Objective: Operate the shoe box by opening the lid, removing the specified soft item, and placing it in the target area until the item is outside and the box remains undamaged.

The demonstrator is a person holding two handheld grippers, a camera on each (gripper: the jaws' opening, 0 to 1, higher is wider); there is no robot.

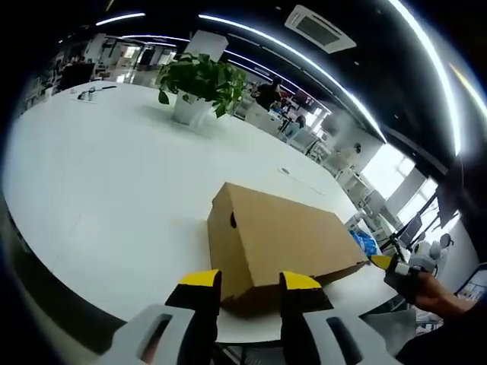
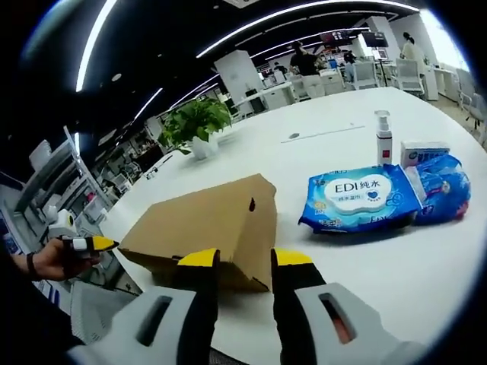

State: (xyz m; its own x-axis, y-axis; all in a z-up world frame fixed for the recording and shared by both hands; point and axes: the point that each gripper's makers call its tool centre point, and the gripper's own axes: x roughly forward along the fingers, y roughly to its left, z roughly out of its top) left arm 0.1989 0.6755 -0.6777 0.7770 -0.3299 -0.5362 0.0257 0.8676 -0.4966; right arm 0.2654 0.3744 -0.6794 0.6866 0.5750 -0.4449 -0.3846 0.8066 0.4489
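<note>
Left tool (image 1: pixel 250 285) sits low at the near tabletop (image 1: pixel 99 190) edge, yellow-tipped jaws parted with a clear gap, nothing between them, aimed at the near corner of the shoe box (image 1: pixel 278 243). Right tool (image 2: pixel 245 262) likewise jaws apart, empty, just short of the box's end face (image 2: pixel 255 228). In the right gripper view the left tool's yellow tip (image 2: pixel 95 244) shows past the box's far-left end, held in a person's hand (image 2: pixel 46 261), wrist with dark band.

Box: brown cardboard, lid shut, lying flat on white tabletop. Long axis runs between the two tools; end panel with small hole faces the right tool.

Beside the box, on the right tool's side: blue wipes pack (image 2: pixel 358 199), blue bag (image 2: pixel 441 186), pump bottle (image 2: pixel 383 137). Potted plant (image 1: pixel 199 85) well beyond the box.
</note>
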